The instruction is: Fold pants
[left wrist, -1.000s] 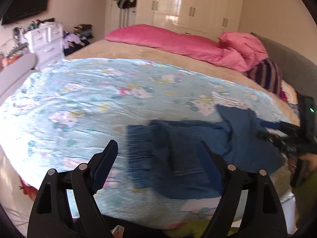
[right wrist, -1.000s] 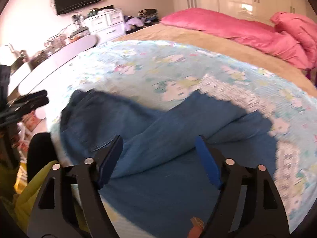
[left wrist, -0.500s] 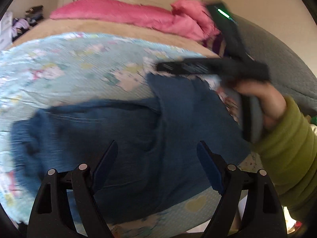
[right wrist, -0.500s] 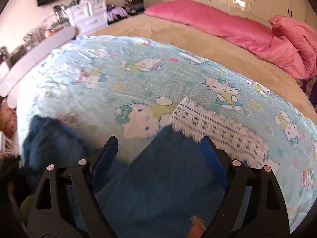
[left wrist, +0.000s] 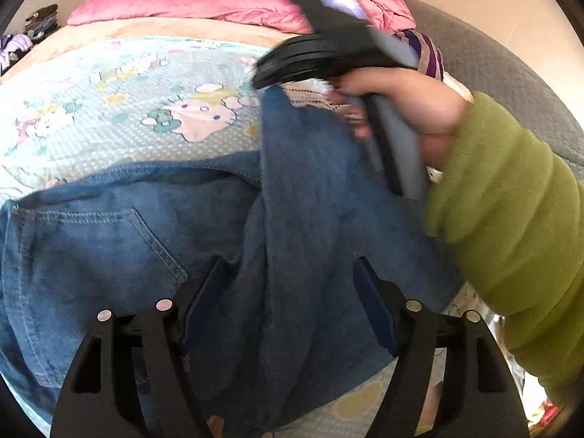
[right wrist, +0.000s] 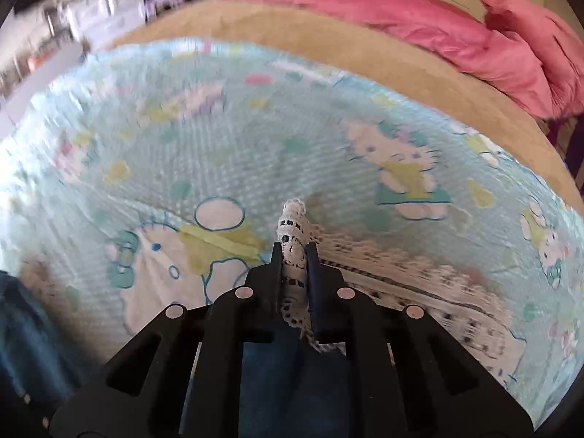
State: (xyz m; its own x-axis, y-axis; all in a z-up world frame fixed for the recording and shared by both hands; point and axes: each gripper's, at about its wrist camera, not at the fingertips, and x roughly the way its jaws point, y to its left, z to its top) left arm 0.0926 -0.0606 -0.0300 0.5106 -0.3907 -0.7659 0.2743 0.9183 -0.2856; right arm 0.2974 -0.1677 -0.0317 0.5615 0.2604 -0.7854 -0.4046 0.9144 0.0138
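You were at the grasping step: your right gripper [right wrist: 295, 252] had its jaws clenched on the lace hem [right wrist: 292, 226] of the pants [left wrist: 153, 241], which lay on the bed [left wrist: 109, 109]. Your left gripper [left wrist: 288, 306] hovered over the denim, jaws closing, not yet pinching. Next, it likely needed its own hold.

Blue denim pants [left wrist: 109, 241] with white lace hem [right wrist: 292, 241], pastel cartoon-print sheet [right wrist: 255, 138], pink duvet [right wrist: 401, 25], green sleeve [left wrist: 511, 219].
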